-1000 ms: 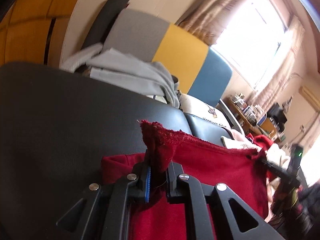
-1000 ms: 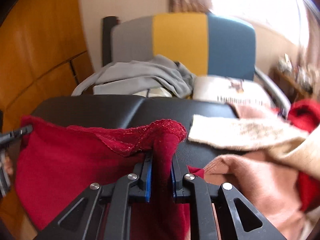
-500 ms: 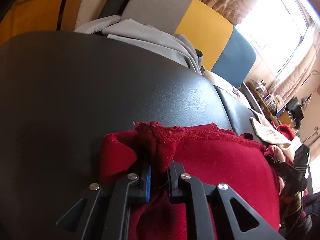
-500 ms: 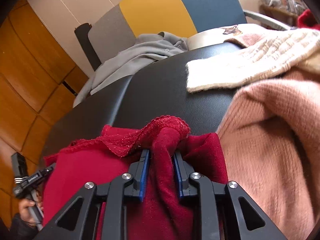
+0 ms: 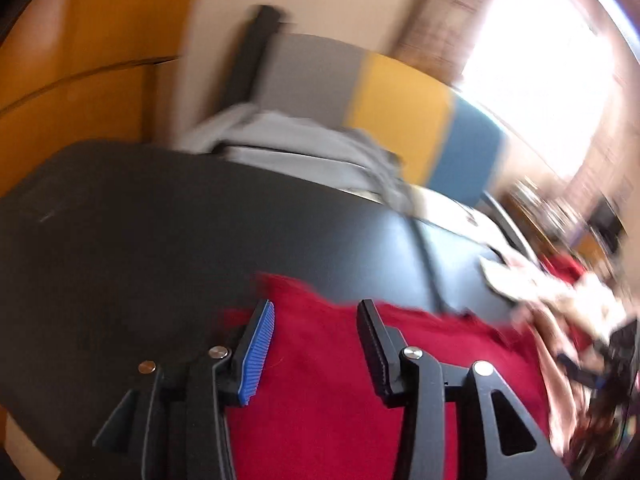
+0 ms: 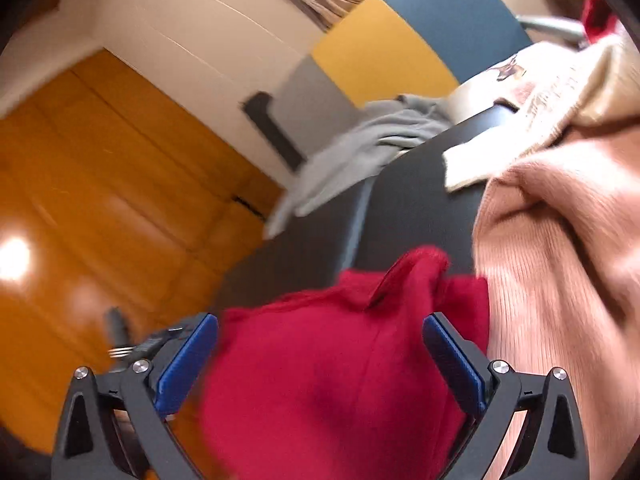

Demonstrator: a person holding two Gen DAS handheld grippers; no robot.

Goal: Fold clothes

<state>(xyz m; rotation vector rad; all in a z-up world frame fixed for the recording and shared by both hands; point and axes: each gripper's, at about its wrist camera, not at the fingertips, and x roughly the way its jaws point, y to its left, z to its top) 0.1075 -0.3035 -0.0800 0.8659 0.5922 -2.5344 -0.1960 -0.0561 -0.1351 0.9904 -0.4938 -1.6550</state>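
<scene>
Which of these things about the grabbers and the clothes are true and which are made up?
1. Both grabbers are open. True: the left gripper and the right gripper each have their fingers spread wide apart.
2. The red garment lies on a black padded surface. True.
3. The left gripper is pinching the red garment. False: the cloth lies between its spread fingers, ungripped.
4. A green sweater lies beside the red garment. False: the neighbour is a pink knit sweater.
5. A grey garment lies at the far edge, in front of the grey, yellow and blue chair back. True.
</scene>
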